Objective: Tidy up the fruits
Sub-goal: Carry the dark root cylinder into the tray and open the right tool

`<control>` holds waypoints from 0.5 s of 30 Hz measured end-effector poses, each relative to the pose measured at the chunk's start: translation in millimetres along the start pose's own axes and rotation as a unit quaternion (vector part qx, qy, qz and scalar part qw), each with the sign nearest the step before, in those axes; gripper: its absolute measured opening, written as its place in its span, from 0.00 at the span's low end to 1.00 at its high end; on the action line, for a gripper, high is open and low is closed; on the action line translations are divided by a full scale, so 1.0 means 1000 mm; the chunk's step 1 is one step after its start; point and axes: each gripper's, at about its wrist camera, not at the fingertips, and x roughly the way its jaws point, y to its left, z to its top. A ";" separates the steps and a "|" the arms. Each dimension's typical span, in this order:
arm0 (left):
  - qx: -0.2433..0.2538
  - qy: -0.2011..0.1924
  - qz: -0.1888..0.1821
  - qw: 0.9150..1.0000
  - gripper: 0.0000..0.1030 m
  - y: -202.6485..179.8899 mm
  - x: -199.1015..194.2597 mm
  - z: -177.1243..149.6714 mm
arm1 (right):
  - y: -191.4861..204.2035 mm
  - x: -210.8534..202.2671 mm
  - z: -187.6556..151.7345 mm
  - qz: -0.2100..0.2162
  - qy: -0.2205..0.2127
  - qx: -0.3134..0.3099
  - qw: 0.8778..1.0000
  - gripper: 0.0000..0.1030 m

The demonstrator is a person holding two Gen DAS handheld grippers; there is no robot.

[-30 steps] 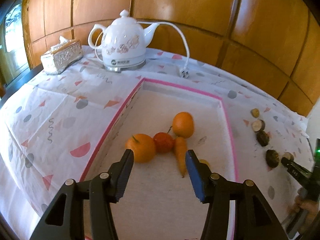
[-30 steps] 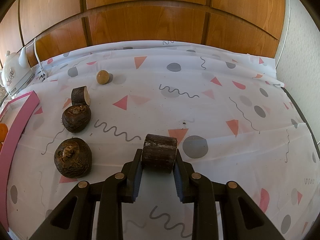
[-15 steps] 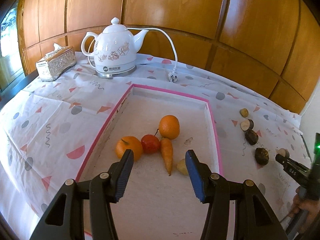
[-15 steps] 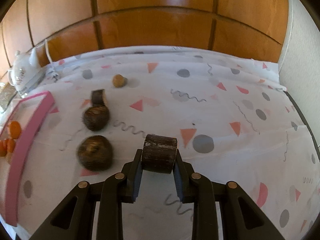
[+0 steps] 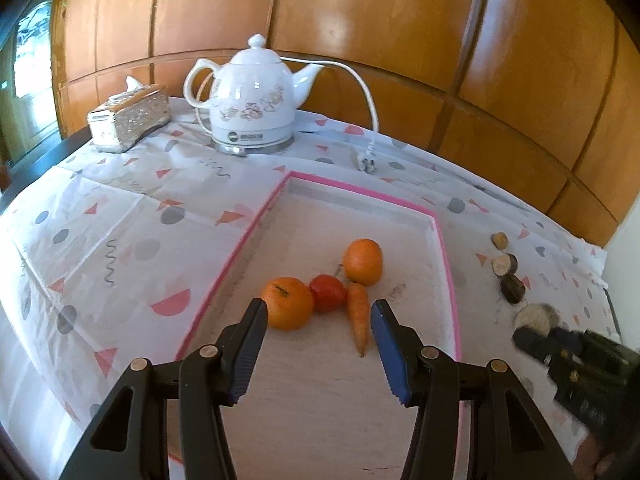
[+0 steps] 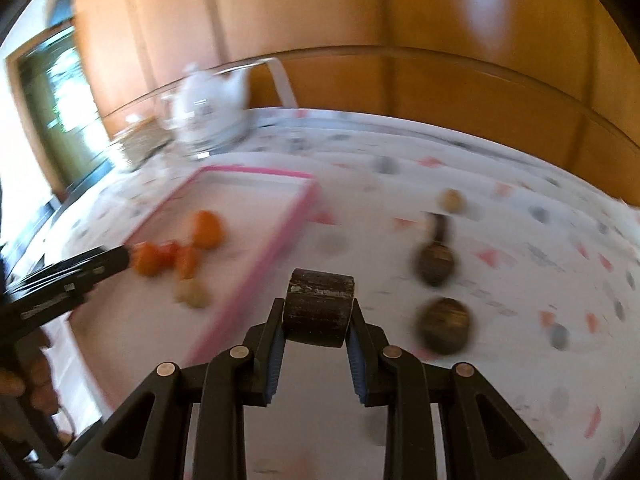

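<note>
In the left wrist view, two oranges (image 5: pixel 287 303) (image 5: pixel 362 256), a red tomato (image 5: pixel 327 293) and a carrot (image 5: pixel 359 316) lie together in a pink-rimmed tray (image 5: pixel 360 194). My left gripper (image 5: pixel 318 308) hovers open just in front of them, holding nothing. My right gripper (image 6: pixel 318 312) is shut on a dark brown cylindrical chunk (image 6: pixel 319 306), held above the cloth just right of the tray's pink rim (image 6: pixel 280 236). The right wrist view is motion-blurred. My right gripper (image 5: pixel 532 342) also shows blurred at the right edge of the left wrist view.
Two round brown fruits (image 6: pixel 434 260) (image 6: pixel 444 326), a cut piece (image 6: pixel 440 226) and a small tan ball (image 6: pixel 451 200) lie on the patterned cloth right of the tray. A white kettle (image 5: pixel 250 98), its plug (image 5: pixel 366 164) and a tissue box (image 5: pixel 128 118) stand at the back by the wooden wall.
My right gripper has swung left and up with the brown chunk, bringing the tray into its view. My left gripper has stayed nearly still and open over the tray.
</note>
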 end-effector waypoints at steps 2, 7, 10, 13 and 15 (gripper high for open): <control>-0.010 -0.004 0.009 1.000 0.53 0.009 -0.001 0.002 | 0.016 0.004 0.001 0.021 0.006 -0.013 1.000 0.27; -0.032 -0.007 0.029 0.999 0.53 0.031 0.000 0.005 | 0.056 0.022 0.006 0.058 0.028 -0.053 0.997 0.27; -0.040 -0.004 0.035 0.999 0.53 0.039 0.001 0.003 | 0.071 0.033 0.006 0.069 0.042 -0.070 0.994 0.27; -0.043 -0.004 0.037 0.998 0.53 0.042 0.001 0.002 | 0.081 0.041 0.006 0.077 0.055 -0.079 0.992 0.28; -0.043 -0.004 0.035 0.998 0.53 0.042 0.001 0.002 | 0.083 0.044 0.006 0.082 0.062 -0.076 0.992 0.28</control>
